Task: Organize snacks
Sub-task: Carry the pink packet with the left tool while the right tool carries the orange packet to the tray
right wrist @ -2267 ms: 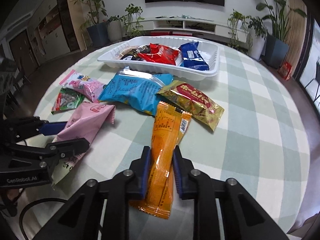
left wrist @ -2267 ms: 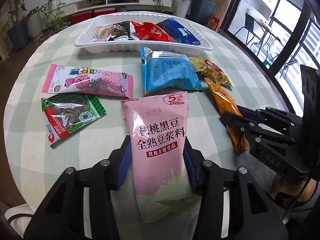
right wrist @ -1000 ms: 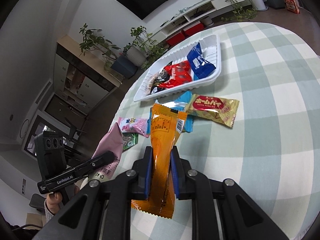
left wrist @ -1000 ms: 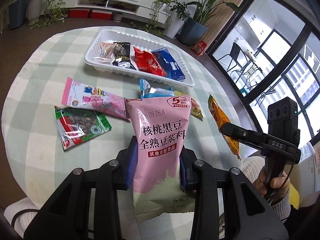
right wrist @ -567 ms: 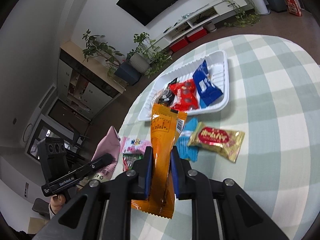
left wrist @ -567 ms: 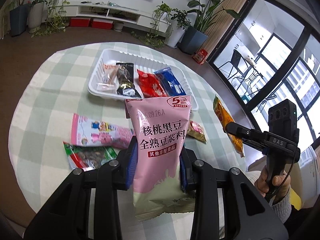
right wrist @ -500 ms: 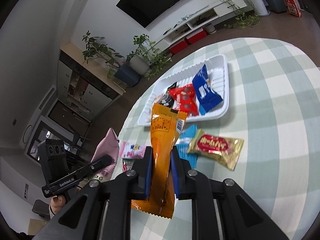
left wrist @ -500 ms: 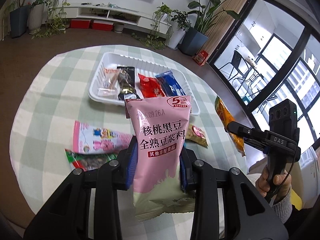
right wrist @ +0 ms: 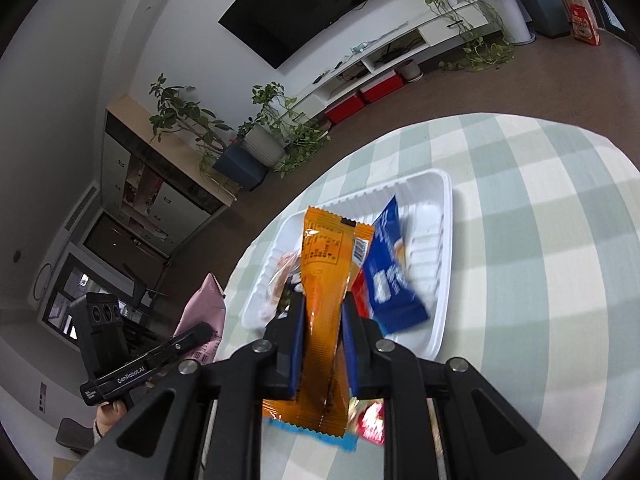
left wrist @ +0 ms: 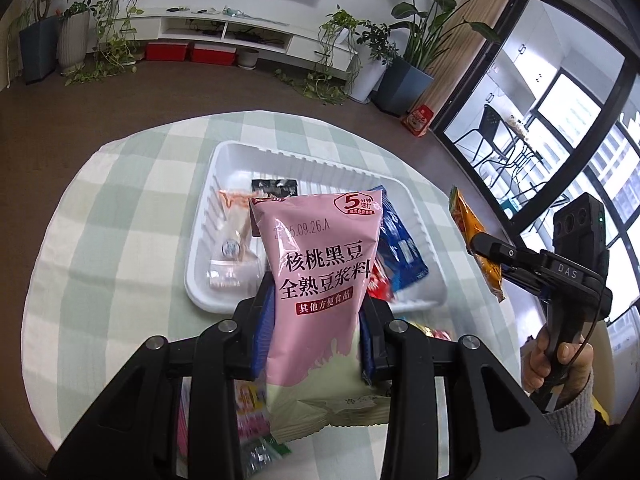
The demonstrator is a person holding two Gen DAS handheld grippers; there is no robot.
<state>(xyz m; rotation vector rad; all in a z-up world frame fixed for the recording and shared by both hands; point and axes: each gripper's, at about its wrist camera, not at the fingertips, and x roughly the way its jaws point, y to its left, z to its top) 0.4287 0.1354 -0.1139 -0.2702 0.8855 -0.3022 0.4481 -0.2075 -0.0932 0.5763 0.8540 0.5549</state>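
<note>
Two hand-held grippers were in view, each clamped on one packet. The left hand-held gripper (left wrist: 316,332) had its jaws closed on the sides of a pink bag (left wrist: 320,268), held upright in the air over the near edge of the one white tray (left wrist: 316,160), which sat on the round checked tabletop (left wrist: 120,216). From the left wrist view, the right hand-held gripper (left wrist: 478,242) hung at about three o'clock of the tray, nipped tight on a long orange packet (left wrist: 474,240); a hand (left wrist: 560,364) in a grey sleeve gripped its handle. From the right wrist view, the orange packet (right wrist: 326,292) stood upright between the closed jaws of the right hand-held gripper (right wrist: 322,336), above the tray's (right wrist: 436,208) near side. Four packets lay in the tray: a clear one (left wrist: 234,240) at nine o'clock, a black one (left wrist: 276,188) beside it, a red one (left wrist: 378,284) largely hidden, and a blue one (left wrist: 400,248) at three o'clock. On the tabletop nearer the cameras several more packets showed only as blurred edges, too hidden to count.
</note>
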